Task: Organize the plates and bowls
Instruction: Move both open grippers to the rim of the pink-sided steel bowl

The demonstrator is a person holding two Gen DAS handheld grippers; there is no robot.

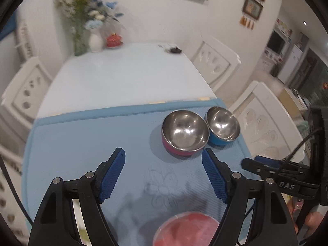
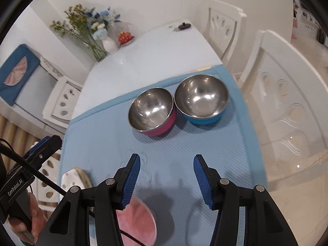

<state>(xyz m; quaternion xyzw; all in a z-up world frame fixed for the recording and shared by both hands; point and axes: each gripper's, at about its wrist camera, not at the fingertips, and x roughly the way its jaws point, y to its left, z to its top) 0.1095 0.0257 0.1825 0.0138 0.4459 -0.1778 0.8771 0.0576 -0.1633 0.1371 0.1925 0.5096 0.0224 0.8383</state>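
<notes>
Presently, figure legend for both wrist views:

Left gripper (image 1: 163, 161): your jaws stand wide apart with nothing between them; only the blue mat (image 1: 86, 143) shows through the gap.

Right gripper (image 2: 167, 169): your jaws stand partly apart and empty, angled down at the mat (image 2: 102, 143).

Pink bowl (image 1: 184, 133): ahead of your left gripper and a little to its right, close to the right fingertip; from your right gripper it lies ahead and slightly left (image 2: 152, 111). It sits upright, steel inside showing.

Blue bowl (image 1: 223, 126): just beyond the pink bowl, farther right of your left gripper; directly ahead of your right gripper and slightly right (image 2: 202, 99). The two rims look to be touching or nearly so; which, you cannot tell.

Pink plate (image 1: 185, 228): low and close beneath your left gripper, blurred; under the left finger of your right gripper (image 2: 137, 221).

Patterned plate (image 2: 75, 179): well left of your right gripper, at the mat's edge, partly hidden.

Step in hand: judged an approach; both bowls remain unstacked and neither gripper holds anything.

Next move: likely you must bring one gripper over a bowl rim, straddle the wall with one finger inside and one outside, then close. Steel is slick and the neighbouring bowl is close, so come in from the free side.
</notes>
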